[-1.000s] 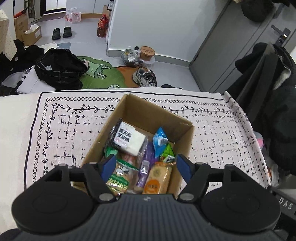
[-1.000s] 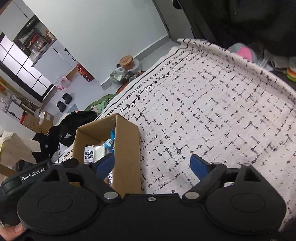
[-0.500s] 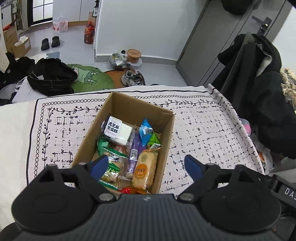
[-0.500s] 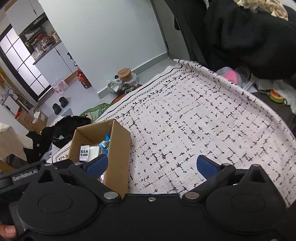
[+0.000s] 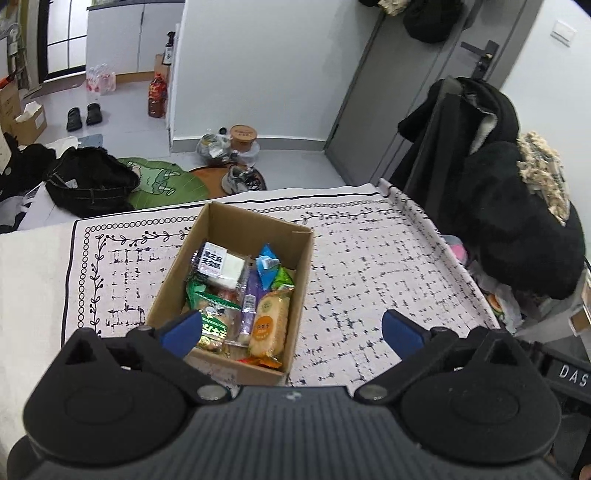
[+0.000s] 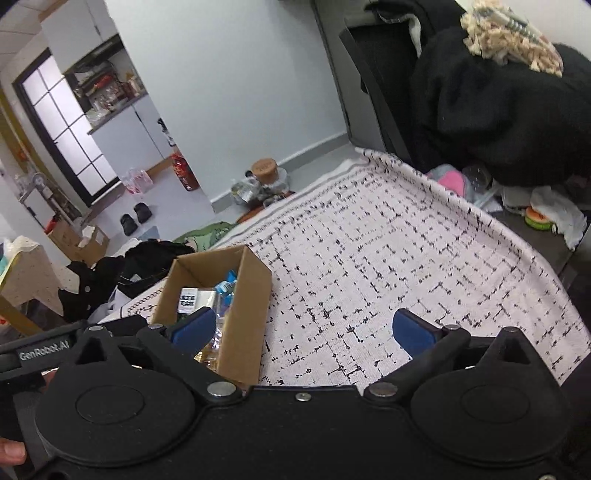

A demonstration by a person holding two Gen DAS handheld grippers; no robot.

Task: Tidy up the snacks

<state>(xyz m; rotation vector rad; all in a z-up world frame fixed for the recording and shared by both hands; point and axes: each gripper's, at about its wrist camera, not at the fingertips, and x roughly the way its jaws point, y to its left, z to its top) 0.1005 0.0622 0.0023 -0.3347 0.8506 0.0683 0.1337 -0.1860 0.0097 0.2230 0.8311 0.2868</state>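
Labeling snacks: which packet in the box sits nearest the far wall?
The white packet with the black label, at the far end of the cardboard box; the other packets lie nearer the camera.

A lived-in home: black slippers (image 5: pixel 84 116) and a grey sneaker (image 5: pixel 242 180) lie on the grey floor beside a green cartoon floor mat (image 5: pixel 162 182), dark coats (image 5: pixel 491 177) are heaped near a grey door (image 5: pixel 417 92), and white cabinets (image 5: pixel 122 35) stand behind a white cloth-covered surface (image 5: pixel 369 266) with black stitch-like marks.
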